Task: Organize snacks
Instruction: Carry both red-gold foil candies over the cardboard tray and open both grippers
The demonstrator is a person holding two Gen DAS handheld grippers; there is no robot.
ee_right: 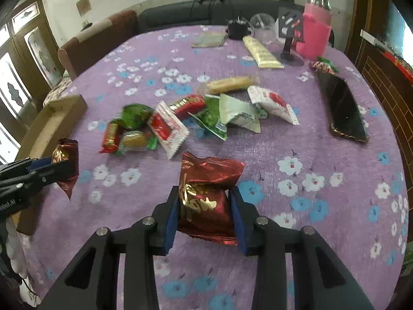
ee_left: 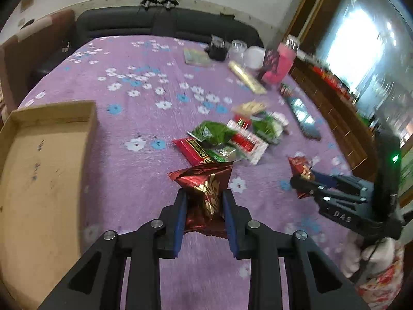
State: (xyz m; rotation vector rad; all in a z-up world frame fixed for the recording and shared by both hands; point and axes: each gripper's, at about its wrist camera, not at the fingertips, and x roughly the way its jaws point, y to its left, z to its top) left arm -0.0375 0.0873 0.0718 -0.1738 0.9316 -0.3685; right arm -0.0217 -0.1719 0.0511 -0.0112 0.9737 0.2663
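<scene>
My left gripper [ee_left: 204, 199] is shut on a dark red foil snack packet [ee_left: 205, 193] held above the purple cloth. It also shows in the right wrist view [ee_right: 62, 166] at the left edge. My right gripper [ee_right: 205, 201] is shut on another dark red foil packet [ee_right: 206, 196]; it shows in the left wrist view [ee_left: 300, 177] at the right. A pile of green, red and white snack packets [ee_left: 227, 139] [ee_right: 185, 118] lies mid-table. An open cardboard box [ee_left: 44, 170] [ee_right: 51, 126] sits at the left.
A black phone [ee_right: 343, 108] lies at the right. A pink-sleeved bottle [ee_right: 315, 31], a clear cup [ee_right: 262, 24], a yellow tube [ee_right: 260, 51] and a black item [ee_right: 237, 28] stand at the far end. A dark sofa [ee_right: 180, 13] is behind the table.
</scene>
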